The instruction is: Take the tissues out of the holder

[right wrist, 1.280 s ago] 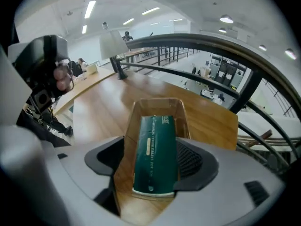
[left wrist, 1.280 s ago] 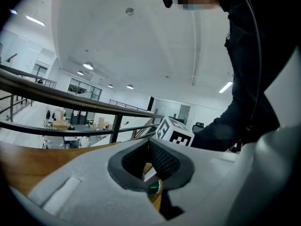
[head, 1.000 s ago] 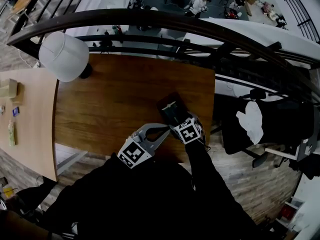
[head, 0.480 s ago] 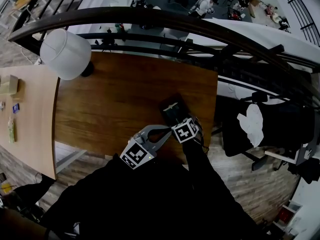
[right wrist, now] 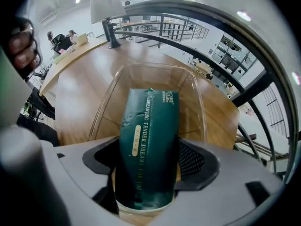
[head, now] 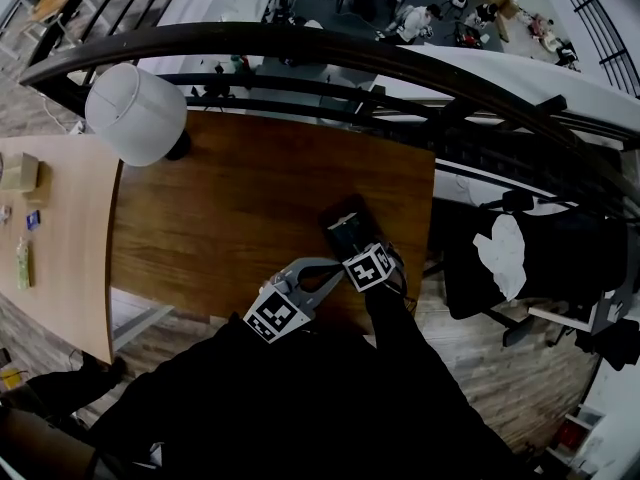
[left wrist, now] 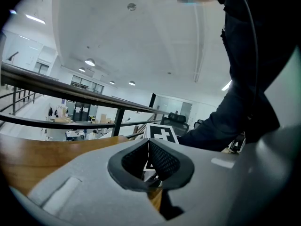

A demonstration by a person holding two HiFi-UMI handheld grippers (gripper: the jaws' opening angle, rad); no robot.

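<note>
A dark green tissue pack [right wrist: 149,140] stands upright in a clear plastic holder [right wrist: 141,76] on the brown wooden table [head: 240,198]. My right gripper [right wrist: 150,166] points steeply down over the holder [head: 345,226]. Its jaws have just been closing, and the pads now touch both sides of the pack. In the head view only its marker cube [head: 367,266] shows, hiding the jaws. My left gripper [left wrist: 148,142] is shut with nothing in it. It sits level just left of the right one, with its tip [head: 336,266] near the table's front edge.
A white lamp [head: 136,113] stands at the table's far left corner. A dark curved railing [head: 300,43] runs behind the table. A paler table [head: 50,238] with small items adjoins on the left. A black chair with white cloth [head: 500,253] stands to the right.
The right gripper's marker cube has tipped and shifted slightly left, toward the left gripper. The left gripper has barely moved.
</note>
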